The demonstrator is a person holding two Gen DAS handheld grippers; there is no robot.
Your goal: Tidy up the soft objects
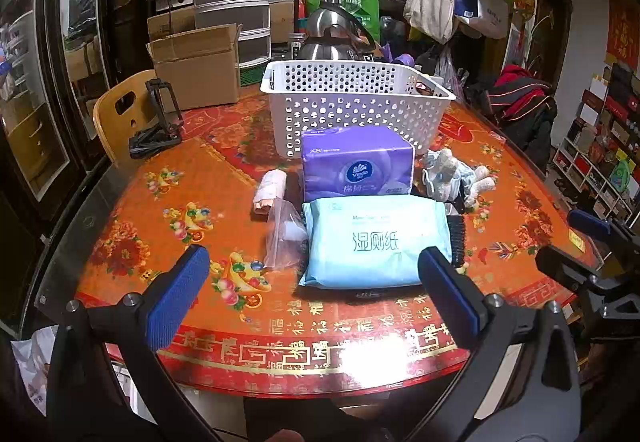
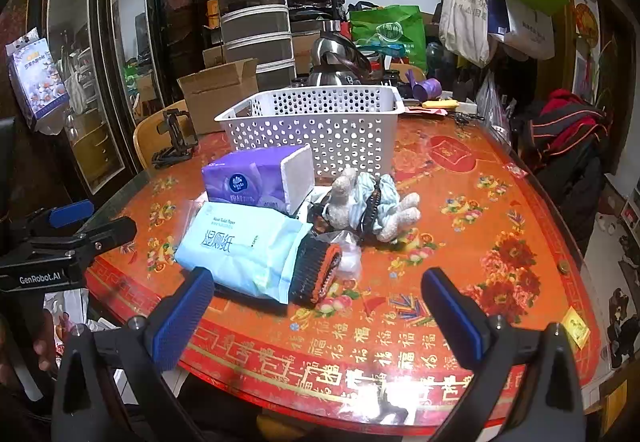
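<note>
My table [image 1: 132, 242] is round, covered in a glossy red-orange cloth with flowers, fruit and gold characters along its rim. Toward the far side a white perforated basket [image 1: 352, 98] stands on it. Just in front of the basket lies a purple tissue pack [image 1: 356, 162], and touching its near side a light blue wet-wipe pack [image 1: 376, 242]. Left of these lie a small pinkish roll [image 1: 270, 188] and a clear zip bag [image 1: 284, 238]. To the right of the wipes is a dark brush-like thing [image 2: 316, 270], and beyond it a pale plush toy [image 2: 368, 202] tangled with light blue cloth. A black phone stand [image 1: 158, 122] sits near the table's left edge, a cardboard box [image 1: 196, 70] behind it.
</note>
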